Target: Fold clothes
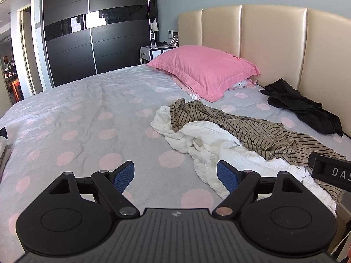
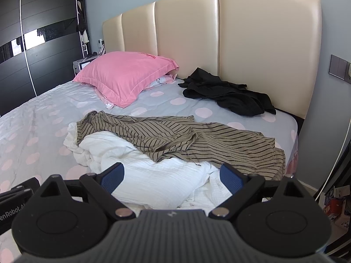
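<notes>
Right wrist view: nothing folded yet as I read it — white garment (image 2: 153, 175) and striped garment (image 2: 197, 140) heaped on the bed (image 2: 33, 131), black garment (image 2: 230, 96) by the headboard; my right gripper (image 2: 173, 177) and left gripper (image 1: 175, 175) both spread wide, empty.
</notes>
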### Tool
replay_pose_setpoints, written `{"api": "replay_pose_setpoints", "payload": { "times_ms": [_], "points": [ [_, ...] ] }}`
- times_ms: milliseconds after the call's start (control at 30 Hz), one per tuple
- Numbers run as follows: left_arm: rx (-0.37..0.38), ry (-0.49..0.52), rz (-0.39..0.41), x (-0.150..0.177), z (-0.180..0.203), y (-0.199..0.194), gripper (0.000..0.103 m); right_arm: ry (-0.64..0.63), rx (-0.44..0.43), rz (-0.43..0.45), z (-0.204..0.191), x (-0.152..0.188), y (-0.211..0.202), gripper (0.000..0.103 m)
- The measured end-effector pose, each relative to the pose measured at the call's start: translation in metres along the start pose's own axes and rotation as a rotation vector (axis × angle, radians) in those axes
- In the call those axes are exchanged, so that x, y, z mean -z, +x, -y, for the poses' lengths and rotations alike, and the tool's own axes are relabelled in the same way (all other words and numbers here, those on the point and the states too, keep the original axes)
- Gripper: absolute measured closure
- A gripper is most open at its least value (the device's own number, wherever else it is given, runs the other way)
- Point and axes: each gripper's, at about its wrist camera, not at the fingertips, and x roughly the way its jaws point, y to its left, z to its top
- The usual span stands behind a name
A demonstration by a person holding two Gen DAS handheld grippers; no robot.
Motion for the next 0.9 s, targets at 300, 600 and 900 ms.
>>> {"api": "replay_pose_setpoints", "payload": {
  "times_ms": [300, 600, 900],
  "points": [
    [0.002, 0.003, -0.001, -0.0002, -0.0005, 0.0, 0.021, 0.0, -0.003, -0.003, 0.0009, -0.0013, 0.0004, 0.008],
    [0.001, 0.008, -0.005, 0.0003, 0.0008, 0.0005, 0.021, 0.001, -0.007, -0.006, 0.0015, -0.0015, 0.0001, 0.008],
    [-0.004, 0.012, -0.006, 0.0, 0.0025, 0.0018, 0.021, 0.002, -0.012, -0.01, 0.0002, 0.0, -0.0006, 0.008]
  ]
}}
